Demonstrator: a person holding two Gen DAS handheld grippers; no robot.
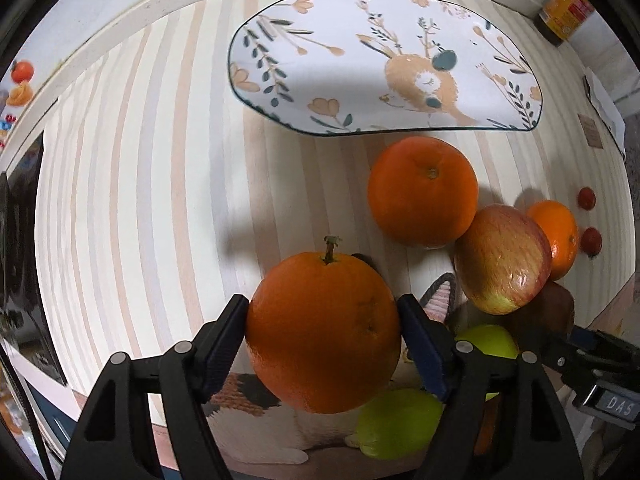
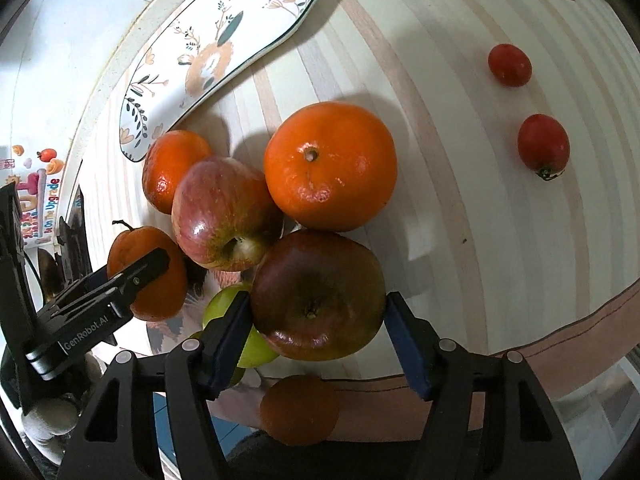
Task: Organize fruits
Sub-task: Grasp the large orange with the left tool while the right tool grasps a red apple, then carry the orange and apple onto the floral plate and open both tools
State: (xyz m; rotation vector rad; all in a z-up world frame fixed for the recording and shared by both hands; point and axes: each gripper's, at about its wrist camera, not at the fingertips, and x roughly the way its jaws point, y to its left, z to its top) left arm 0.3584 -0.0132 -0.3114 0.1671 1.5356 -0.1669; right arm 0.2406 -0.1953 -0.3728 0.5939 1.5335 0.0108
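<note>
My left gripper (image 1: pixel 323 328) is shut on a stemmed orange (image 1: pixel 324 332) and holds it above the striped cloth; the same orange shows in the right wrist view (image 2: pixel 160 280) in the left gripper's fingers (image 2: pixel 136 276). My right gripper (image 2: pixel 318 320) is around a dark red apple (image 2: pixel 318 296); both pads touch its sides. A floral plate (image 1: pixel 384 68) lies empty at the back and also shows in the right wrist view (image 2: pixel 212 52). On the cloth lie a large orange (image 1: pixel 422 192), a red-yellow apple (image 1: pixel 502 260), a smaller orange (image 1: pixel 558 236) and green fruits (image 1: pixel 396 424).
Two small red tomatoes (image 2: pixel 510 65) (image 2: pixel 543 146) lie apart on the right of the striped cloth (image 2: pixel 500 220). A jar (image 1: pixel 564 12) stands at the back right corner. Another orange fruit (image 2: pixel 300 408) sits below the right gripper near the table edge.
</note>
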